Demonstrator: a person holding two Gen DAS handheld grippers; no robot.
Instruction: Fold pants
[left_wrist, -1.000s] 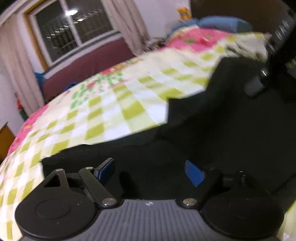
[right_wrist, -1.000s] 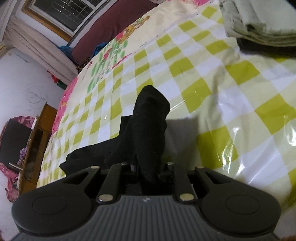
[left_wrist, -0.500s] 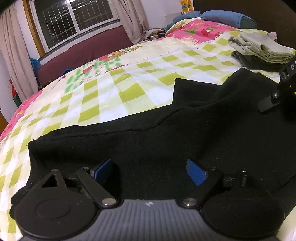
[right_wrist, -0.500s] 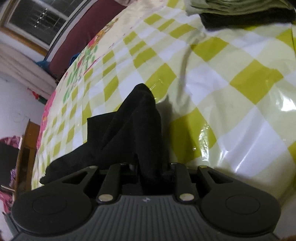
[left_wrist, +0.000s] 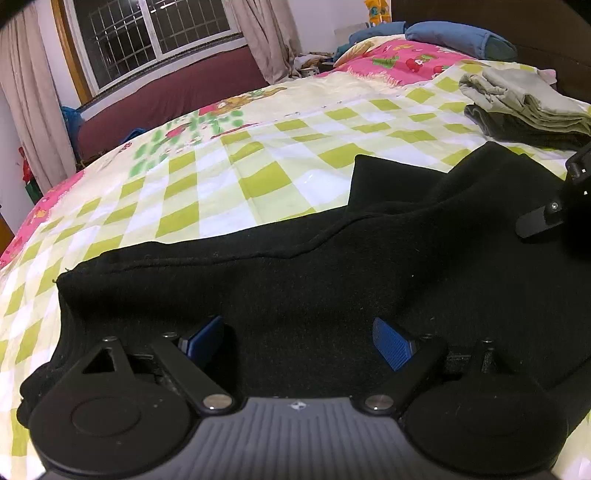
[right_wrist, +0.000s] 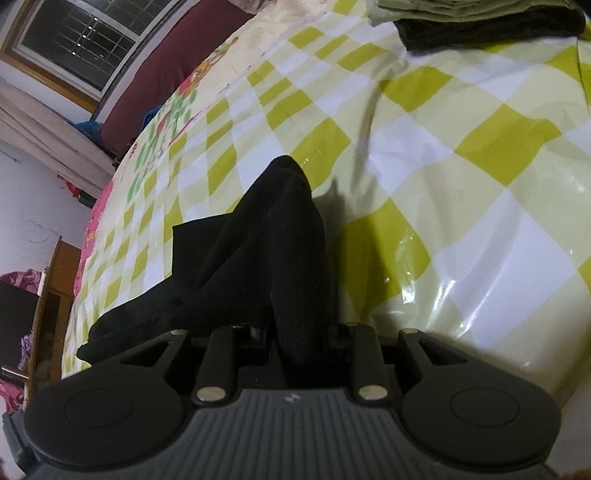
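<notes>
The black pants (left_wrist: 332, 280) lie spread across the bed (left_wrist: 258, 177), on its green-and-white checked cover, with one long seamed edge running across the left wrist view and a squared corner of cloth poking up behind it. The cloth looks soft, thick and fleecy, so it probably weighs little but sags and bunches wherever it is not supported, and its nap should grip rather than slip. The left gripper (left_wrist: 299, 341) sits low over the near part of the garment with its blue-padded fingers (left_wrist: 391, 347) spread apart, holding nothing. The right gripper (right_wrist: 295, 339) has its fingers closed on a gathered ridge of the fabric, which rises from them in a limp peak and drapes down to the bed. A pinch through a doubled edge or hem looks the safest hold, since a single layer would likely pull free of the layer below. A stack of folded clothes (left_wrist: 524, 103) rests farther up the bed, well apart.
</notes>
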